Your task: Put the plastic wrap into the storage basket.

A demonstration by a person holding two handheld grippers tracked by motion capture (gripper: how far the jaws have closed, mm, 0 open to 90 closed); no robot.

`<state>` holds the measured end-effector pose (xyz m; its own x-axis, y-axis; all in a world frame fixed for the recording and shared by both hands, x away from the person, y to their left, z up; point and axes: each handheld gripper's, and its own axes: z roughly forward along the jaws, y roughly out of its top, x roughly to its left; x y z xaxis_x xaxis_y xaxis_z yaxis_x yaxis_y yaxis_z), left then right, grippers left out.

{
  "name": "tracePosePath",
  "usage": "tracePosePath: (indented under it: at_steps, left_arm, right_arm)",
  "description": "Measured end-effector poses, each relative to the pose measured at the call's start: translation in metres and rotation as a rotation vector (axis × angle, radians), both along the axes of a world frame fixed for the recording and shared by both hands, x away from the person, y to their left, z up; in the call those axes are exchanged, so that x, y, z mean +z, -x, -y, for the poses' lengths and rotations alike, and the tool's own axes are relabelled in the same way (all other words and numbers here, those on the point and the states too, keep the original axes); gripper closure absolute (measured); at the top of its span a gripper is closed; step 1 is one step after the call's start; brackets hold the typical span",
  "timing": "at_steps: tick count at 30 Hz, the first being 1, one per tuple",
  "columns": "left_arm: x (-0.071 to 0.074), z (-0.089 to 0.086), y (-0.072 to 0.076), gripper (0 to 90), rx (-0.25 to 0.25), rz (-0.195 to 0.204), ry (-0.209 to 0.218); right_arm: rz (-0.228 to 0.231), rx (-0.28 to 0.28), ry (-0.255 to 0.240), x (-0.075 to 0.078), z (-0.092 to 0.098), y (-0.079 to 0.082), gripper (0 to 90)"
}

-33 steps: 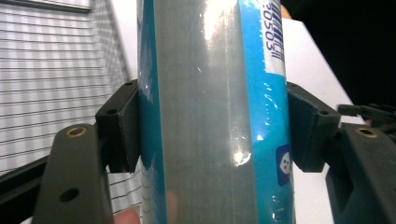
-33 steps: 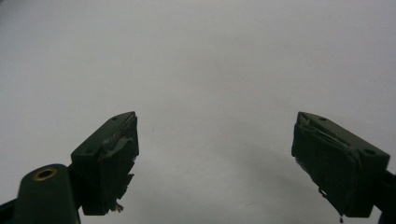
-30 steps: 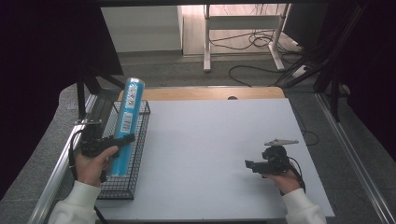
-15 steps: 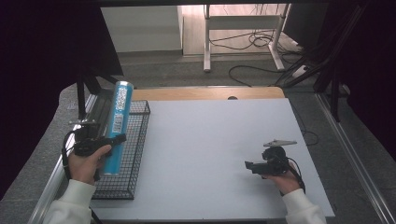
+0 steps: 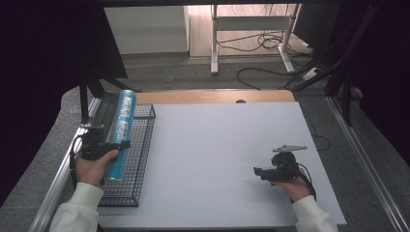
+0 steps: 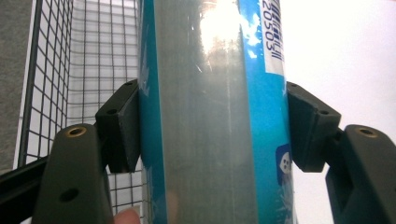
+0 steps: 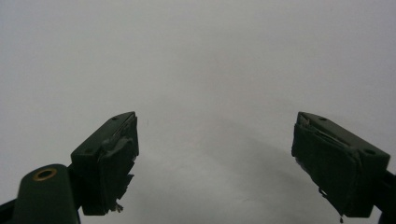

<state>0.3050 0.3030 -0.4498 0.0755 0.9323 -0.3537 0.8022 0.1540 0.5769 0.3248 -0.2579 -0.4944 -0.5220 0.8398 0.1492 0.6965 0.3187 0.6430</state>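
Grey floor (image 5: 193,77), cables (image 5: 270,46), white desk legs (image 5: 213,43) behind

In the left gripper view the blue can (image 6: 205,116) runs off the frame at twelve and six o'clock, so neither end shows, and its barcode digits are clipped at the top edge. The wire basket (image 6: 51,70) behind it is cut at nine o'clock and partly hidden by the can.

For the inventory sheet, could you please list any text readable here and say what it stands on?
"20503": end of a number printed beside the barcode on the blue tube clamped in the left gripper.
White label on the tube in the high view: too blurred to read.
Logo low on the tube: unreadable.
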Motion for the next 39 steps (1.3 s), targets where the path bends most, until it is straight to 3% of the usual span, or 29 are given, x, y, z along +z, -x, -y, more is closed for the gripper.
tracePosePath:
  at_steps: [3,5,12,15,19,29,31,32,33,34,39]
  left_arm:
    - [-0.006,0.001,0.001,31.8,0.000,-0.021,-0.036]
    - [-0.009,0.001,0.002,31.8,-0.004,-0.029,-0.027]
    - [-0.013,0.009,0.001,31.8,-0.024,-0.059,-0.116]
    - [-0.015,0.012,0.000,31.8,-0.027,-0.072,-0.122]
    - [-0.025,0.020,-0.004,31.7,-0.030,-0.107,-0.183]
    - [-0.038,0.023,-0.012,31.7,-0.031,-0.177,-0.209]
    - [-0.043,0.025,-0.015,31.7,-0.034,-0.202,-0.223]
    - [-0.048,0.026,-0.018,31.7,-0.039,-0.234,-0.231]
    - [-0.048,0.026,-0.018,31.7,-0.039,-0.234,-0.231]
    - [-0.053,0.026,-0.021,31.6,-0.045,-0.267,-0.232]
    - [-0.059,0.029,-0.023,31.3,-0.047,-0.281,-0.249]
  right_arm:
    - [-0.002,-0.003,0.002,0.000,0.000,0.000,15.3]
    - [0.001,-0.002,0.003,0.000,0.000,0.000,15.3]
    - [0.002,0.005,0.011,-0.001,-0.001,0.000,15.3]
    - [0.002,0.005,0.011,0.000,-0.002,0.000,15.2]
    - [0.004,0.003,0.013,0.000,-0.001,0.000,15.3]
    - [0.008,-0.004,0.018,-0.001,0.001,-0.001,15.3]
    - [0.008,-0.003,0.021,-0.001,0.000,-0.001,15.2]
    - [0.008,-0.003,0.022,-0.001,0.000,-0.001,15.3]
    - [0.009,-0.003,0.022,-0.001,0.001,-0.001,15.3]
    - [0.008,-0.004,0.023,-0.001,0.001,-0.001,15.3]
    - [0.009,-0.005,0.024,-0.001,0.001,-0.001,15.3]
